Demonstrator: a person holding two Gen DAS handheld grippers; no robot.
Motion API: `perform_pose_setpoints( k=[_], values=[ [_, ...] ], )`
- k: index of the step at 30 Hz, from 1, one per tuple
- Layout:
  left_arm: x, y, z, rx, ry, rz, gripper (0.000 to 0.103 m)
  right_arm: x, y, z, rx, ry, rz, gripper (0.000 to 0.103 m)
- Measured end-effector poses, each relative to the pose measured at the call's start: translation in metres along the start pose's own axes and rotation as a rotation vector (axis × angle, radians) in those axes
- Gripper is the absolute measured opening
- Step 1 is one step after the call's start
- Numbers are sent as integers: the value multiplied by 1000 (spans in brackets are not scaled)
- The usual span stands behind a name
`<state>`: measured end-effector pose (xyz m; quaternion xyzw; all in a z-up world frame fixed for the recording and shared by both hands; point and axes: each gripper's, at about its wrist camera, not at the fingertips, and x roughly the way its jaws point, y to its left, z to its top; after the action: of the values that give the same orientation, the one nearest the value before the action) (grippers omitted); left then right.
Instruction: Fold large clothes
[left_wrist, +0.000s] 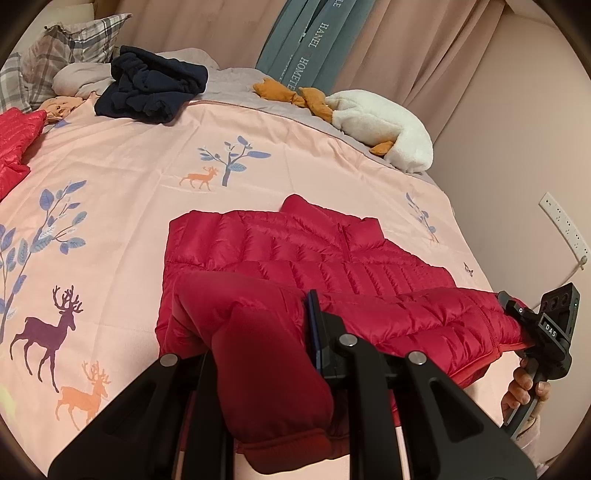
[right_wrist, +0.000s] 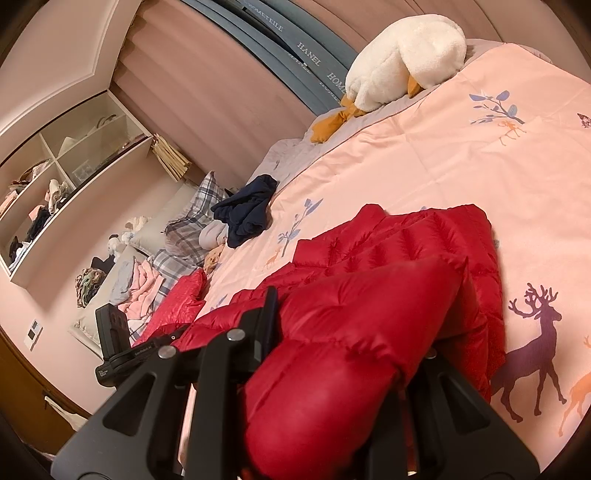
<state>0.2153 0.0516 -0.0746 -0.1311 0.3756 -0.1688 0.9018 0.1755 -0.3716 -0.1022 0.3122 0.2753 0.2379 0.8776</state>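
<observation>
Red quilted puffer jacket (glossy)

Bed with clothing and soft toys: positions.

Puffer jacket lies spread on the bed cover at the near edge, its lower part lifted between the left gripper and right gripper, the right gripper at its right end. Dark garment sits heaped behind it toward the pillows. Plush goose lies at the far right edge, before the curtain. Second padded garment lies far left. Shelf unit stands beyond the pillows.
</observation>
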Motion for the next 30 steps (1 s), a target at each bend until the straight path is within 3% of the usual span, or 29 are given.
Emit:
perform_pose_setpoints(
  k=[30],
  values=[
    [17, 6, 0, -2, 26, 14, 16, 16, -9, 2, 15, 13, -25, 22]
  ],
)
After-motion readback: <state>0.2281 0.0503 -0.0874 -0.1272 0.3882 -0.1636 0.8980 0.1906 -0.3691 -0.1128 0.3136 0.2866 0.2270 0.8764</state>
